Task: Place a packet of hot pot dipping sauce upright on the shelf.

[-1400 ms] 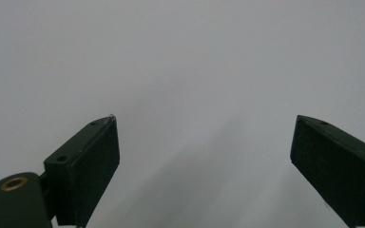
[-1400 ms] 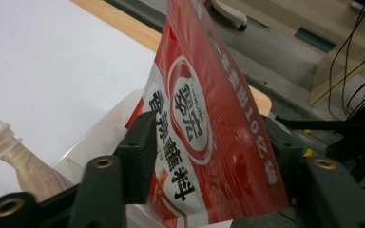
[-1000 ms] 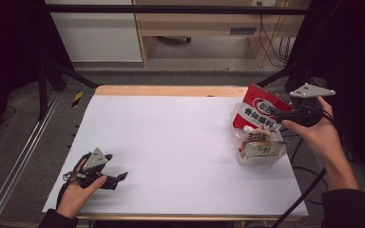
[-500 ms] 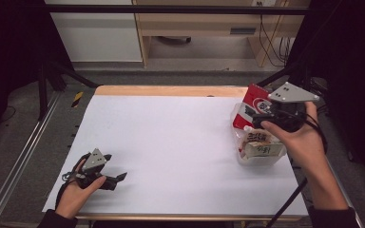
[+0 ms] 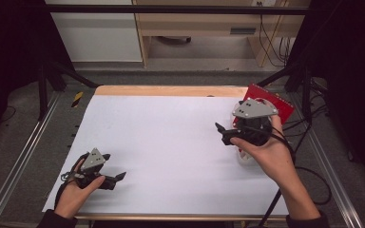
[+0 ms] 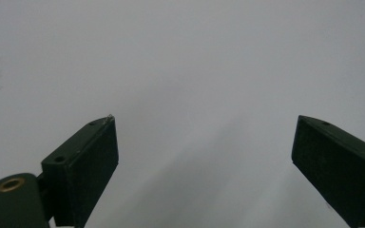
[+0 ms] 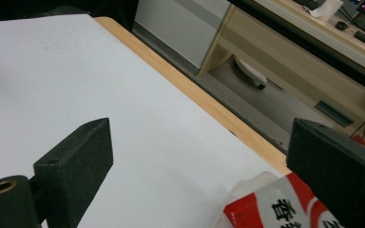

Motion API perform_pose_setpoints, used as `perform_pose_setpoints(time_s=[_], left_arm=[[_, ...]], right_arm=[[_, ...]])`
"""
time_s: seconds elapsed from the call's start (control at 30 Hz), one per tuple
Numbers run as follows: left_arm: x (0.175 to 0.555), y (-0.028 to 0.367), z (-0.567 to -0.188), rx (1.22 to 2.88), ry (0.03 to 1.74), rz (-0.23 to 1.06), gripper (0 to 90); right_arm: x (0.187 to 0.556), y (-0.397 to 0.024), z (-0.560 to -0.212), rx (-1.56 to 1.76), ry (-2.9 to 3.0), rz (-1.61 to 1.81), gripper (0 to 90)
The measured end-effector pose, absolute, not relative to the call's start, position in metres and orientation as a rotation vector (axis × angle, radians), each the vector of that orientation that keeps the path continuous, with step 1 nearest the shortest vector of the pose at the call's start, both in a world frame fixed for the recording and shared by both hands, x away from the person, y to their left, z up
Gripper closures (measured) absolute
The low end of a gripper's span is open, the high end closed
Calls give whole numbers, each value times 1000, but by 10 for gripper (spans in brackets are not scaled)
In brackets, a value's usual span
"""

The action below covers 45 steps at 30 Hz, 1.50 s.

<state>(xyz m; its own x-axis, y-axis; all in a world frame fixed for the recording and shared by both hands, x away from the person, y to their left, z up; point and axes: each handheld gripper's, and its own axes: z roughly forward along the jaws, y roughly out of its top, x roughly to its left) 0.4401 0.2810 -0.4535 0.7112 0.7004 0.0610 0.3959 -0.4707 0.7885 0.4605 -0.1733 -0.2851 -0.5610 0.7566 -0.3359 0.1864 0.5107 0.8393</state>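
A red and white snack bag (image 5: 279,102) lies at the right edge of the white table (image 5: 171,137); most of it sits hidden under my right hand. My right gripper (image 5: 222,134) hovers over the bag's left side, pointing left across the table. Its jaws have just been opening and stand wide with nothing between them. In the right gripper view the bag (image 7: 275,209) shows low at the right, below the right gripper (image 7: 200,122). My left gripper (image 5: 118,180) rests near the front left corner, open over bare table. The left gripper (image 6: 204,121) holds nothing.
A wooden strip (image 5: 171,90) runs along the table's far edge. Metal rails (image 5: 24,156) flank both sides. A yellow and black object (image 5: 77,98) lies on the floor at far left. Cables (image 5: 309,142) trail off the right edge.
My right gripper has moved left from beyond the table's right edge to over the snack bag, now covering most of it. The left hand has stayed put.
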Motion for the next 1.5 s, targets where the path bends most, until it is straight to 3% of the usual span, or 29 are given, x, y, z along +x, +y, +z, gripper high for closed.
perform_pose_setpoints(time_s=[0.67, 1.5], left_arm=[[440, 283, -452, 2110, 833, 495, 80], [441, 284, -453, 2113, 842, 503, 80]], right_arm=[[444, -140, -335, 767, 2128, 1062, 90], [432, -137, -412, 901, 2209, 1060, 85]])
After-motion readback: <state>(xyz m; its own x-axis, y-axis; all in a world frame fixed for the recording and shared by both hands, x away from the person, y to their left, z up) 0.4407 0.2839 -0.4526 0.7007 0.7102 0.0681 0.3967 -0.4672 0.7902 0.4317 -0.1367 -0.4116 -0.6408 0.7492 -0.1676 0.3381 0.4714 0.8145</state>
